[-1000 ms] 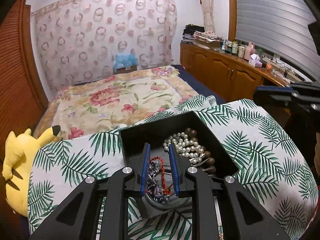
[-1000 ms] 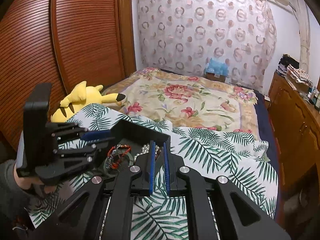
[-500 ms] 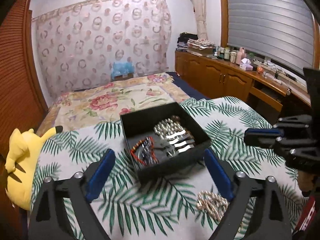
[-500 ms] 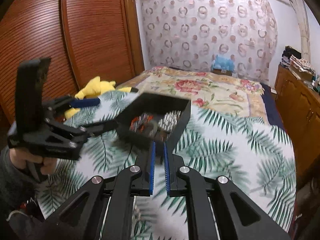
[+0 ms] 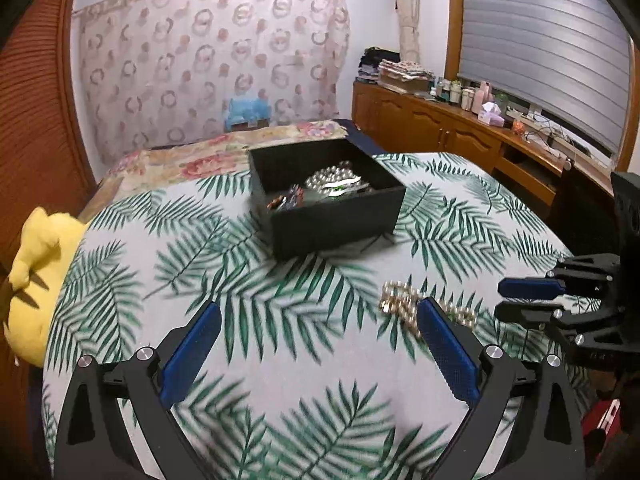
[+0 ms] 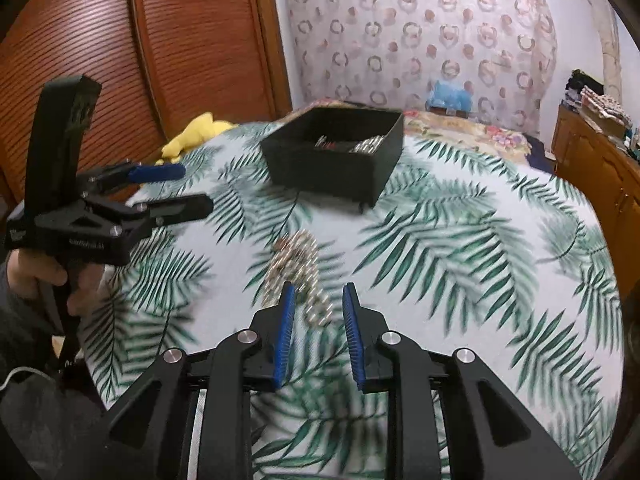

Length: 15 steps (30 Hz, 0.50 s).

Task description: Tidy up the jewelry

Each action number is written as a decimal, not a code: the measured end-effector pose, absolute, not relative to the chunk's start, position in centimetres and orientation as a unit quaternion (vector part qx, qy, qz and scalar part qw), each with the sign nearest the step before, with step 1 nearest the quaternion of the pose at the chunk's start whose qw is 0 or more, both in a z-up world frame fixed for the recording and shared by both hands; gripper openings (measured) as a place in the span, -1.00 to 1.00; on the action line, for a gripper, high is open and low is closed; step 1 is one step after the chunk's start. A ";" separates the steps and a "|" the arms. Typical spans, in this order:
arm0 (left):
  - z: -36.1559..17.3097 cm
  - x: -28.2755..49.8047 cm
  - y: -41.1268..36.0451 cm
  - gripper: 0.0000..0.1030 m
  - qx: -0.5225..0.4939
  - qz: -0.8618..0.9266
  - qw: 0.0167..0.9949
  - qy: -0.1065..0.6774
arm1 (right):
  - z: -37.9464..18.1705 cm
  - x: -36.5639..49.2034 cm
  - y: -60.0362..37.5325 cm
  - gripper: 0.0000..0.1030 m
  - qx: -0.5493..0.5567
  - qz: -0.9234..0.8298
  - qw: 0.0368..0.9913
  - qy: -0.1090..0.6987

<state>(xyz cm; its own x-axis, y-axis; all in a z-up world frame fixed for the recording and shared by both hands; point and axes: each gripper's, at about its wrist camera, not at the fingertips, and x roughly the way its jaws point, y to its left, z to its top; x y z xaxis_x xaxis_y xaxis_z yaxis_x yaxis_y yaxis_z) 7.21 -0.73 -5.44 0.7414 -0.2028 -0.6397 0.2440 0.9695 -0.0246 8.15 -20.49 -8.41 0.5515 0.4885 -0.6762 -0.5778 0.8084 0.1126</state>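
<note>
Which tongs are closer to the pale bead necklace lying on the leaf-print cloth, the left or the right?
The right. The right tongs are just in front of the bead necklace, jaws partly open and just opening. The left tongs stand wide open, mostly beside it.

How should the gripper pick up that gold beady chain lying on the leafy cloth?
Probably grab the gold chain at its bunched middle, coming straight down from above. It lies flat and loose on the leafy cloth, so no side gives an edge. The right gripper, jaws just opening, is nearest.
</note>
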 end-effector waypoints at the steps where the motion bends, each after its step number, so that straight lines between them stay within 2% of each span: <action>1: -5.6 6.9 -0.6 0.84 0.027 -0.120 0.932 0.341 | -8.7 7.7 -20.1 -0.48 -0.068 0.306 0.876 0.366; 5: -6.3 5.8 0.3 0.84 0.013 -0.121 0.929 0.350 | -9.5 6.7 -18.8 -0.48 -0.081 0.316 0.868 0.375; 8: -6.9 5.2 0.6 0.84 0.017 -0.116 0.926 0.360 | -9.7 6.3 -17.8 -0.35 -0.090 0.320 0.864 0.379; 15: -7.5 4.6 1.0 0.84 0.020 -0.115 0.924 0.363 | -10.4 6.7 -16.0 -0.34 -0.123 0.305 0.859 0.393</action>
<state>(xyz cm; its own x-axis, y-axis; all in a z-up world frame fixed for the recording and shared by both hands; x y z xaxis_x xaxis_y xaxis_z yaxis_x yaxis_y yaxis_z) 4.60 1.01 -7.50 0.7096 -0.1986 -0.6761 0.2271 0.9727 -0.0473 6.71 -15.98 -10.45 0.5052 0.4274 -0.7497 -0.6205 0.7837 0.0286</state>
